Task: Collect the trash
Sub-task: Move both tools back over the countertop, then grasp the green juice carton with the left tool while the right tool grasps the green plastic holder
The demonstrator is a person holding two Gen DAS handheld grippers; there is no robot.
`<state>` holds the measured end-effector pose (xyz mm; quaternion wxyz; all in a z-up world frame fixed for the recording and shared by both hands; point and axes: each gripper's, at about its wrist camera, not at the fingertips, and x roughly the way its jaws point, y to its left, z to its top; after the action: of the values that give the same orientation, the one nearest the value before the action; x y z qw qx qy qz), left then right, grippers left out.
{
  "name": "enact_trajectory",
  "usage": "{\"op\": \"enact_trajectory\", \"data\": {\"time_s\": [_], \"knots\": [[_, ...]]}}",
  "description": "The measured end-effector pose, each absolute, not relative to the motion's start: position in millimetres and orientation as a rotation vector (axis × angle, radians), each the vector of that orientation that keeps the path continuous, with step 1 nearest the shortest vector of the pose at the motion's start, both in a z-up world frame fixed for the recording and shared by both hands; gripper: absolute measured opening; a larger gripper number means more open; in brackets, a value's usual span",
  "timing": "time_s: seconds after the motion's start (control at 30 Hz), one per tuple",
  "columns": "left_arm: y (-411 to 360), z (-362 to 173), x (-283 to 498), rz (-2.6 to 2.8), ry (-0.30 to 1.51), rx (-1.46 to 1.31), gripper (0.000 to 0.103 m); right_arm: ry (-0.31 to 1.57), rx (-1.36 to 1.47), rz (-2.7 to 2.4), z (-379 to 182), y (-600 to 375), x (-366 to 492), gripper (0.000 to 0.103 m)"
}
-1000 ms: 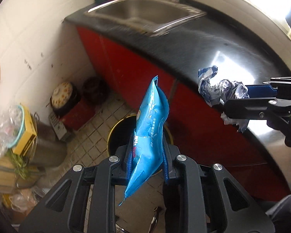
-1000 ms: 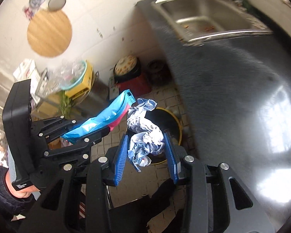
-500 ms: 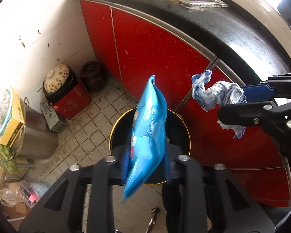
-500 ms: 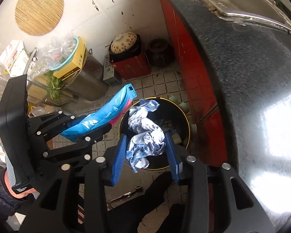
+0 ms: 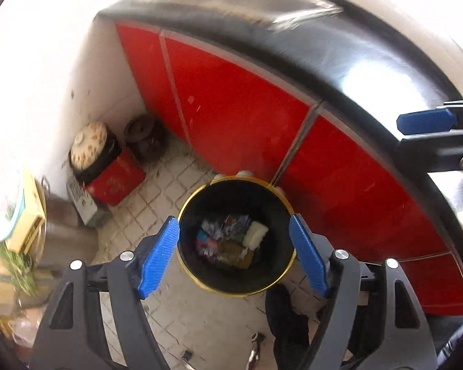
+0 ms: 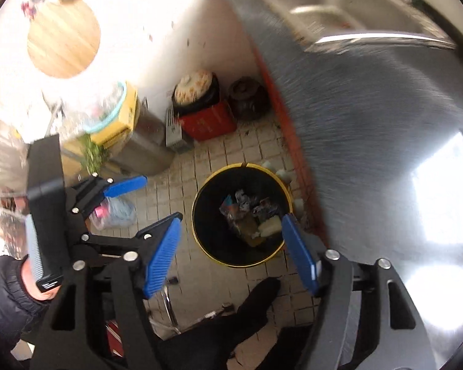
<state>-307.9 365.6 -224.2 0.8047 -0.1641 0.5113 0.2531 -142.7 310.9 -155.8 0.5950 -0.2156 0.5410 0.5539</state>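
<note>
— Looking down your left wrist camera, what do you see?
— Your left gripper hangs over the trash bin, a black one with a yellow rim on the tiled floor. Its jaws have just been opening and now stand wide apart with nothing between them; the blue pads frame the bin's mouth.
— And the trash?
— Crumpled wrappers lie at the bottom of the bin beside a pale block. The bin stands just in front of the red cabinet under the dark counter. At the right edge you can see one blue pad of your right gripper.
— Now the right wrist camera?
— Your right gripper is also above the bin, its jaws likewise just opened and empty, spread on either side of the opening. The wrappers show inside. Your left gripper is at the left, jaws apart, held by a hand in a dark sleeve. A steel sink sits in the counter above.
</note>
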Motion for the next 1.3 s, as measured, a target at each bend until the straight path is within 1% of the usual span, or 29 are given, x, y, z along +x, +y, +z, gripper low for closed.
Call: {"op": "enact_trajectory", "data": {"time_s": [0.03, 0.1, 0.2, 0.33, 0.4, 0.53, 0.63, 0.8, 0.9, 1.07, 1.3], "knots": [[357.1, -211.6, -299.8, 0.526, 1.081, -0.325, 0.076, 1.233, -0.49, 1.269, -146.1, 299.9, -136.8, 0.069], [342.9, -191.9, -284.0, 0.494, 1.055, -0.287, 0.083, 1.197, -0.455, 1.228, -126.4, 272.7, -121.2, 0.07], [309.8, -158.5, -247.2, 0.398, 0.998, -0.235, 0.088, 1.135, -0.381, 1.126, -93.6, 216.2, -88.6, 0.072], [232.4, -121.0, -175.4, 0.166, 0.938, -0.099, 0.089, 1.091, -0.216, 0.958, -55.8, 121.3, -38.4, 0.074], [196.5, -113.6, -147.4, 0.06, 0.917, -0.04, 0.089, 1.066, -0.15, 0.87, -42.3, 71.8, -18.3, 0.075], [109.2, -98.2, -88.6, -0.176, 0.889, 0.071, 0.089, 1.014, -0.082, 0.668, -23.6, -36.4, 9.4, 0.075], [46.1, -87.5, -61.2, -0.305, 0.858, 0.15, 0.089, 0.996, -0.004, 0.549, -20.0, -112.6, 21.2, 0.075], [-40.6, -88.4, -29.1, -0.471, 0.829, 0.266, 0.089, 0.982, 0.084, 0.395, -21.6, -219.5, 28.9, 0.076], [-66.1, -94.2, -17.4, -0.522, 0.833, 0.308, 0.089, 0.983, 0.124, 0.348, -27.4, -263.9, 26.1, 0.075], [-88.9, -107.6, 5.5, -0.55, 0.872, 0.326, 0.089, 1.0, 0.168, 0.318, -44.4, -296.2, 40.8, 0.075], [-109.2, -124.9, 33.3, -0.572, 0.894, 0.375, 0.089, 1.026, 0.164, 0.34, -55.9, -307.3, 71.1, 0.076]]}}
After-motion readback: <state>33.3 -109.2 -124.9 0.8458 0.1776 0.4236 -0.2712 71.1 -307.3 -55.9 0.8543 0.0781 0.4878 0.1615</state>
